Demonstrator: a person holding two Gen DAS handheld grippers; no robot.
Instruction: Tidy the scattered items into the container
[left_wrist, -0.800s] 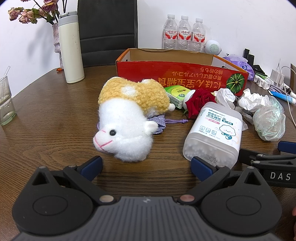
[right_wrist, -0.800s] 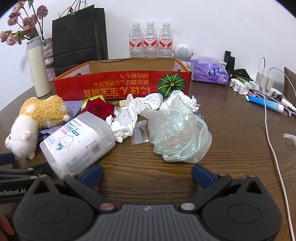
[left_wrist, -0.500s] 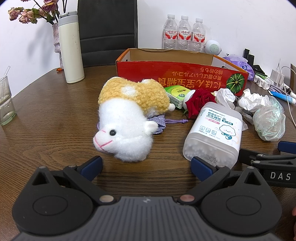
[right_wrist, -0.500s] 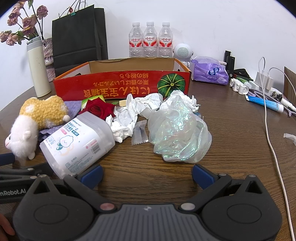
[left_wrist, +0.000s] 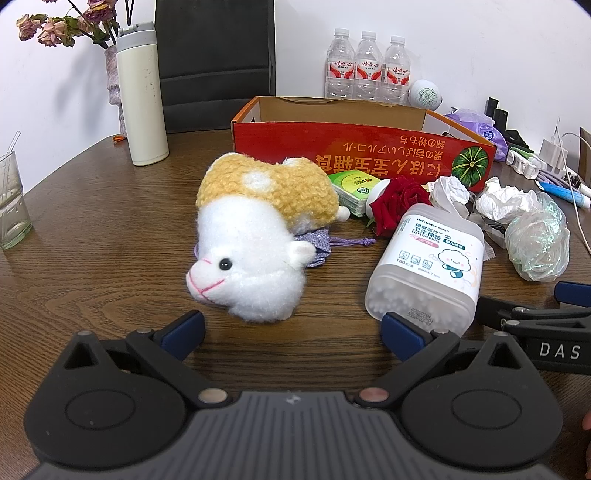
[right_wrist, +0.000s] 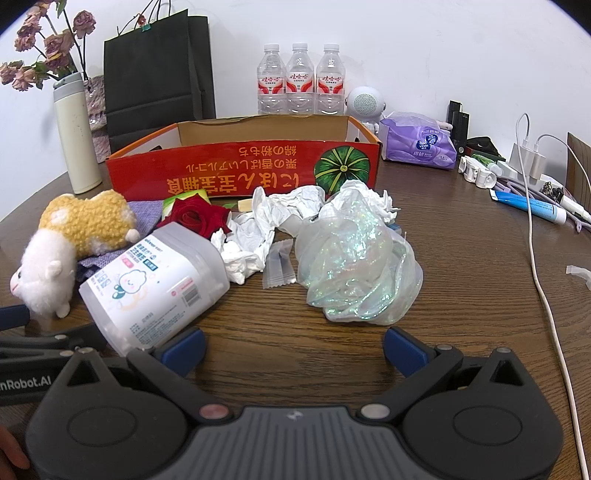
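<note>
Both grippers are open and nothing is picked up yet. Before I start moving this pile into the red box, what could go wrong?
1. The cotton bud jar lies on its side near the left gripper and right gripper; a nudge might roll it.
2. The plush sheep rests on a purple drawstring pouch; lifting it may drag the pouch along.
3. The iridescent plastic wrap touches the crumpled paper; a loose grab could scatter pieces short of the red box.

Each gripper was built of matte black plastic: two round hubs joined by a ribbed grey centre plate, with metal pins. The left gripper (left_wrist: 291, 328) and right gripper (right_wrist: 293, 345) were tipped with blue pads; white lettering was printed on the side.
</note>
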